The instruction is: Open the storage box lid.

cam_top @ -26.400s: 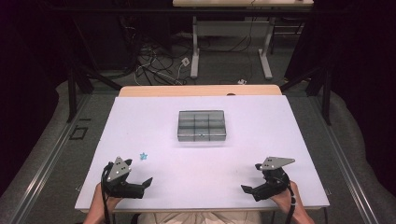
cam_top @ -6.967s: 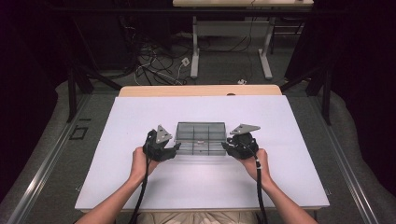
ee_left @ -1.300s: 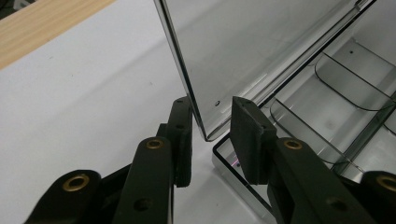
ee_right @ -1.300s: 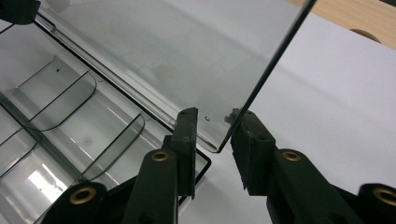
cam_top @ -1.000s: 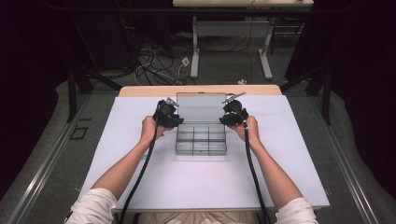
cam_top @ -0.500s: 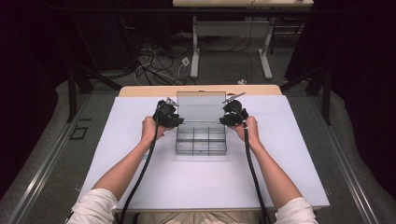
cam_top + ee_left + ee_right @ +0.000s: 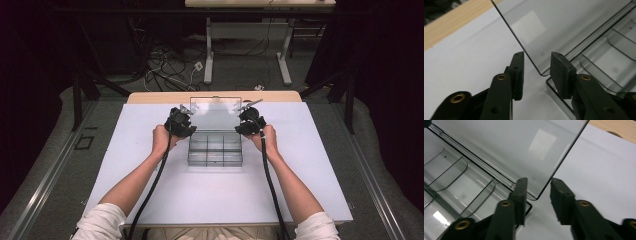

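Observation:
A clear plastic compartment box stands in the middle of the white table. Its lid is swung up and leans back. My left gripper is at the lid's left edge and my right gripper at its right edge. In the left gripper view the lid's lower corner lies between the jaws of the left gripper, clear of both pads. In the right gripper view the lid's edge likewise stands free inside the right gripper. Both pairs of jaws have just been opening.
The empty compartments lie open below the lid. A wooden strip borders the table's far edge just behind the box. Black cables trail back along both forearms. Table legs and loose wires are on the floor beyond.
The box was closed seven seconds ago, with the grippers at its sides; now its lid is up and both hands are farther back. Over the last second the hands kept still.

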Demonstrator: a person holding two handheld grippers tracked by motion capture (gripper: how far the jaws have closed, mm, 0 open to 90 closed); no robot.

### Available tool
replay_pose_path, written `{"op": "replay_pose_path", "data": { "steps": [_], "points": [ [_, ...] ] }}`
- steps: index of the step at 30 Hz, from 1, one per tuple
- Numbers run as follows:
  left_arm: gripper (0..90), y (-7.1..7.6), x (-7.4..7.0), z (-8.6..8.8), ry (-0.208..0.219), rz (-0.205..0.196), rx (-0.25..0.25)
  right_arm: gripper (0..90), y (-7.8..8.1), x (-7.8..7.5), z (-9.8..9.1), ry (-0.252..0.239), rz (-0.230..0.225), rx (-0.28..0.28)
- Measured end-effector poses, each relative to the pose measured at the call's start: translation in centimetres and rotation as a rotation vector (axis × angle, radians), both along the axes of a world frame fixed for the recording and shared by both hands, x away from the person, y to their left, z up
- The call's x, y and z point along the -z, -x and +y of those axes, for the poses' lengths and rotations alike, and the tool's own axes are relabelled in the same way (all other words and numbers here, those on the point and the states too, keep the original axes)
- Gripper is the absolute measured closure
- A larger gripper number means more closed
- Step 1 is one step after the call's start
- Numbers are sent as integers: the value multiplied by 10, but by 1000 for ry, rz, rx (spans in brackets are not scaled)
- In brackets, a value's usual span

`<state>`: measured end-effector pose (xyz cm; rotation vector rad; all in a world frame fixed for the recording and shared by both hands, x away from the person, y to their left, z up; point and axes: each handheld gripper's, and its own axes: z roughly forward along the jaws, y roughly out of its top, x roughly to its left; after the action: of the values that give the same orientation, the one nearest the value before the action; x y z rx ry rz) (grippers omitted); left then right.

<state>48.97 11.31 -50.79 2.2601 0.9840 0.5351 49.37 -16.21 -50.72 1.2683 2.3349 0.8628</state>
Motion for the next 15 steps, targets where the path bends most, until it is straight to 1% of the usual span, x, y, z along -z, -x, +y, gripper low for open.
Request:
{"op": "replay_pose_path", "data": {
  "steps": [1, 2, 3, 4, 5, 7, 8, 10, 11, 12, 13, 15],
  "points": [
    [591, 2, -1, 1, -5, -9, -11, 592, 1, 0, -1, -17, -11, 2],
    [546, 6, -2, 1, 2, -16, -21, 566, 3, 0, -1, -26, -14, -2],
    [507, 10, -4, 3, -2, -17, -18, 524, 4, 0, -2, -23, -14, -8],
    [474, 14, -5, 4, 2, -26, -26, 492, 6, 1, -2, -29, -11, -15],
    [453, 19, -6, 6, 3, -24, -20, 465, 9, 0, -3, -27, -9, -23],
    [419, 29, -9, 12, 15, -31, -16, 405, 15, -1, -3, -26, -6, -47],
    [408, 34, -9, 15, 29, -34, -20, 377, 19, -2, -3, -30, -3, -51],
    [376, 43, -9, 23, 44, -24, -17, 334, 27, -3, -5, -45, -4, -74],
    [358, 48, -9, 27, 44, -23, -22, 314, 31, -3, -6, -43, 8, -81],
    [335, 52, -8, 31, 48, -22, -24, 296, 35, -2, -6, -54, -5, -87],
    [305, 56, -7, 34, 46, -12, -30, 279, 39, -3, -7, -50, 3, -96],
    [280, 64, -4, 41, 47, -3, -33, 240, 48, -3, -8, -61, 2, -109]
  ]
}}
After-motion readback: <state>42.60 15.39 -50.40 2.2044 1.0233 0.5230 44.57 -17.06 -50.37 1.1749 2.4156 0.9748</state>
